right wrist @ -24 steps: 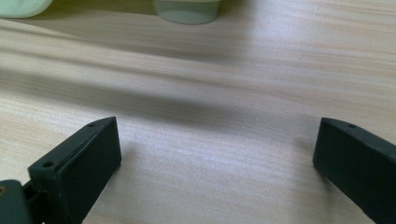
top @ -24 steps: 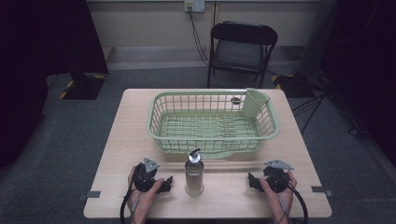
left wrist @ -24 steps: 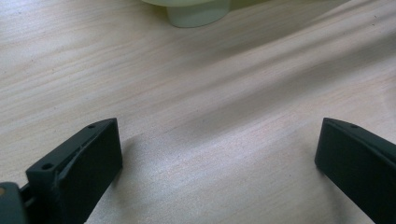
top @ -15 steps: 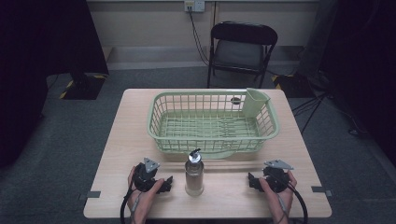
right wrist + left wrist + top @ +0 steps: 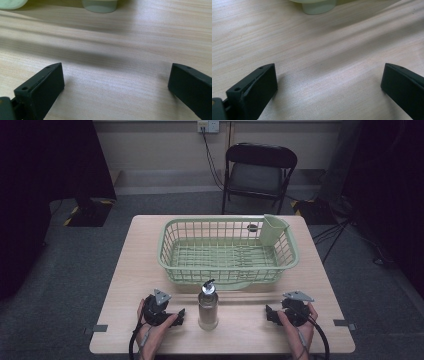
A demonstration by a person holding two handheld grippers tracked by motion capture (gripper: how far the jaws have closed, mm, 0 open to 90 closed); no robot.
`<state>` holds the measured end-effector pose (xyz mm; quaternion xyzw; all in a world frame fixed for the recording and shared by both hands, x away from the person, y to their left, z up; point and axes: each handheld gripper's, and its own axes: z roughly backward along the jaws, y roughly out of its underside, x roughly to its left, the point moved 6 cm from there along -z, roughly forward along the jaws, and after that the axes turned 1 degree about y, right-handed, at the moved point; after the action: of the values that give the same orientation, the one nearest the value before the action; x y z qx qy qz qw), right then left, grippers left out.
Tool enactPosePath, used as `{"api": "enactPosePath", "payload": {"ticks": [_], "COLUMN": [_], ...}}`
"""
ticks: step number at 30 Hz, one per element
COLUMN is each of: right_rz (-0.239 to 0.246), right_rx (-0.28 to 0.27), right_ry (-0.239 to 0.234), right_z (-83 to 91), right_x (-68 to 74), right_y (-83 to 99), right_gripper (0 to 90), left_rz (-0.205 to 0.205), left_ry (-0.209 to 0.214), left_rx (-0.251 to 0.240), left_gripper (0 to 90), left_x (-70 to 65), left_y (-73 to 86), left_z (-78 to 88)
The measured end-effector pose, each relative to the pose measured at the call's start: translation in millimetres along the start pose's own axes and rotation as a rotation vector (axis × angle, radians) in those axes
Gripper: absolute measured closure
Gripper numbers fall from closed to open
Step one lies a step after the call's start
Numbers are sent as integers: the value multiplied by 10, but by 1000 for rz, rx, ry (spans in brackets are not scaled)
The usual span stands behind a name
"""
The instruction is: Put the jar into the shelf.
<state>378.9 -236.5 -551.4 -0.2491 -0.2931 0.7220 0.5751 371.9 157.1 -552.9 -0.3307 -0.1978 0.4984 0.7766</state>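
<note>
A steel bottle [image 5: 208,306] with a black flip cap stands upright near the table's front edge, just in front of a green wire dish basket [image 5: 170,251]. My left gripper [image 5: 179,316] rests on the wood to the bottle's left, a short gap away, open with nothing between its jaws. Its own view has the gripper [image 5: 328,85] low over bare wood, with a green basket foot [image 5: 319,7] ahead. To the bottle's right, farther off, my right gripper [image 5: 270,315] lies open and holds nothing. The right gripper view has that gripper [image 5: 116,85] facing another basket foot [image 5: 100,5].
A green cutlery cup [image 5: 273,230] hangs inside the basket's far right corner. The wooden table [image 5: 320,285] has bare strips left and right of the basket. A black folding chair [image 5: 257,170] stands behind the table. Grey tape tabs mark the front corners.
</note>
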Motion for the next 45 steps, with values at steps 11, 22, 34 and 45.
{"api": "enactPosePath", "payload": {"ticks": [11,22,34,45], "right_rz": [0,-1,-1,-1], "right_rx": [0,0,1,1], "right_ry": [0,4,5,6], "right_z": [0,-3,-3,-4], "right_x": [0,2,2,2], "right_y": [0,-2,-3,-3], "right_gripper": [0,0,0,0], "left_rz": [32,31,-2,4], "left_ry": [-10,20,65,85], "left_rx": [-14,-86,-178,-190], "left_gripper": [37,27,41,62], "left_x": [2,-35,-158,-279], "left_y": [-6,-106,-208,-199], "left_z": [19,153,377,499]}}
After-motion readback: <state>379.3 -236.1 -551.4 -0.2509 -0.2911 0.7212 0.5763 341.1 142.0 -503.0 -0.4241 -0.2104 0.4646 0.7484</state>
